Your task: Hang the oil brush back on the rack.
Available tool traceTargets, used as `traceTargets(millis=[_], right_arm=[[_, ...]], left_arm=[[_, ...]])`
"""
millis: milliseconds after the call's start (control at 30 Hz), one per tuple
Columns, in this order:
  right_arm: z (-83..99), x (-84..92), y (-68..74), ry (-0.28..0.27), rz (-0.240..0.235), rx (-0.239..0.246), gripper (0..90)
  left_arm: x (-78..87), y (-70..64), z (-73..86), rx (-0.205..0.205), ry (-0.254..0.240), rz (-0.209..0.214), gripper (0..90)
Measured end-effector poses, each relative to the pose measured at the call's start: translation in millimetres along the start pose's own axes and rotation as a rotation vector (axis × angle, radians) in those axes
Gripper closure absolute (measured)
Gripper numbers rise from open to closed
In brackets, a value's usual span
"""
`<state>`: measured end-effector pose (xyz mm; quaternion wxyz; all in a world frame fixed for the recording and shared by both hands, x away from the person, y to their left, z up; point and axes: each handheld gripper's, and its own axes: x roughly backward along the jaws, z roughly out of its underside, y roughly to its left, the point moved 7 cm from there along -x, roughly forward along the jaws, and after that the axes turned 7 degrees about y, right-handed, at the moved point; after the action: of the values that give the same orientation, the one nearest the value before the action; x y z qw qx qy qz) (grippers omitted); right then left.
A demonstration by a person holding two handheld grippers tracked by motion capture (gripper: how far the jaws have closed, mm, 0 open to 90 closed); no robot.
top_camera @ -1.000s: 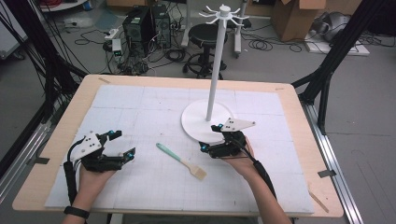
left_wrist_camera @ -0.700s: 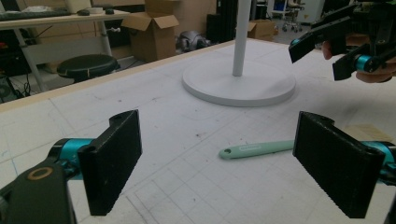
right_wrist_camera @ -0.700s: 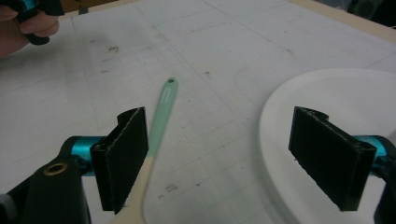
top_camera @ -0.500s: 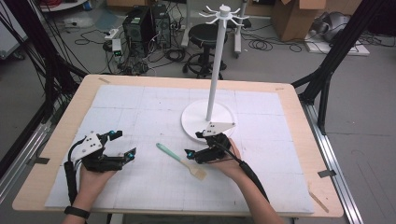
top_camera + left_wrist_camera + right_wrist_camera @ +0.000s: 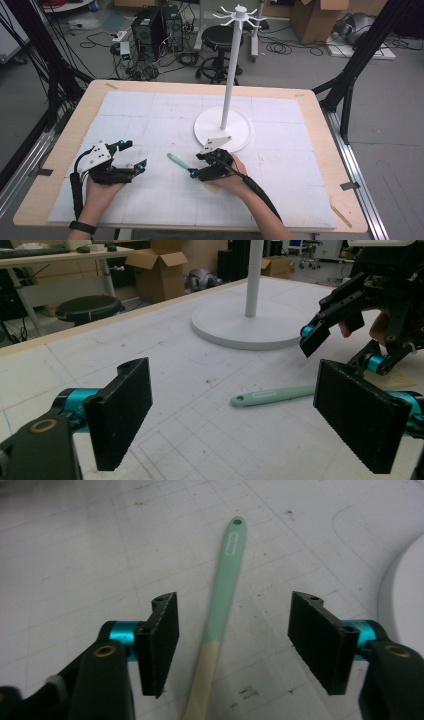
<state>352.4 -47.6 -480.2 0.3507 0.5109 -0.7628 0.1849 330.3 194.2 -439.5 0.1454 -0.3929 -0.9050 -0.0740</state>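
A spatula (image 5: pixel 178 161) with a mint-green handle and a pale cream blade end lies flat on the white mat, left of the stand's base. My right gripper (image 5: pixel 196 172) is low over it, astride the handle. In the right gripper view the spatula (image 5: pixel 223 592) runs up between the two pads (image 5: pixel 165 640), with a gap on each side. The right gripper (image 5: pixel 232 647) is open, and its jaws have just been closing. My left gripper (image 5: pixel 136 155) rests near the table's front left, wide open with nothing in it. From the left gripper (image 5: pixel 240 415) I see the spatula (image 5: pixel 272 395) and the right gripper (image 5: pixel 340 352) beyond.
A white hook stand rises from a round base (image 5: pixel 240 131) just behind my right hand; its base (image 5: pixel 235 330) is also in the left gripper view. The white mat (image 5: pixel 150 115) covers most of the wooden table (image 5: pixel 320 115). A stool (image 5: pixel 218 35), computers and boxes stand on the floor behind.
My right gripper has moved left and down from beside the stand's base to over the spatula, and its jaws have narrowed. The left gripper has stayed put.
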Motion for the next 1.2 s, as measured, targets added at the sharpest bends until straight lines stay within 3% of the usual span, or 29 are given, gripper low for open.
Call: traceTargets(millis=[367,433,667,800,933,1200], right_arm=[[3.3,-8.3,7.5,0.070,0.008,0.032,61.6],[4.5,-9.0,8.0,0.088,0.027,0.051,69.4],[5.5,-10.0,8.8,0.107,0.028,0.037,70.2],[5.1,-11.1,10.5,0.112,0.036,0.040,76.0],[4.8,-11.5,9.8,0.117,0.025,0.000,79.5],[3.7,-11.2,7.8,0.131,0.013,-0.032,82.0]], left_arm=[[-0.3,-1.0,1.1,-0.005,0.010,0.002,16.7],[-0.4,-1.0,1.4,-0.005,0.013,0.002,16.9],[-1.2,-1.4,2.2,-0.011,0.021,0.002,17.2],[-2.6,-1.0,3.9,-0.012,0.037,-0.004,17.6],[-2.5,-1.9,3.3,-0.015,0.035,-0.002,17.9],[-2.2,-2.2,4.1,-0.021,0.045,-0.007,18.4]])
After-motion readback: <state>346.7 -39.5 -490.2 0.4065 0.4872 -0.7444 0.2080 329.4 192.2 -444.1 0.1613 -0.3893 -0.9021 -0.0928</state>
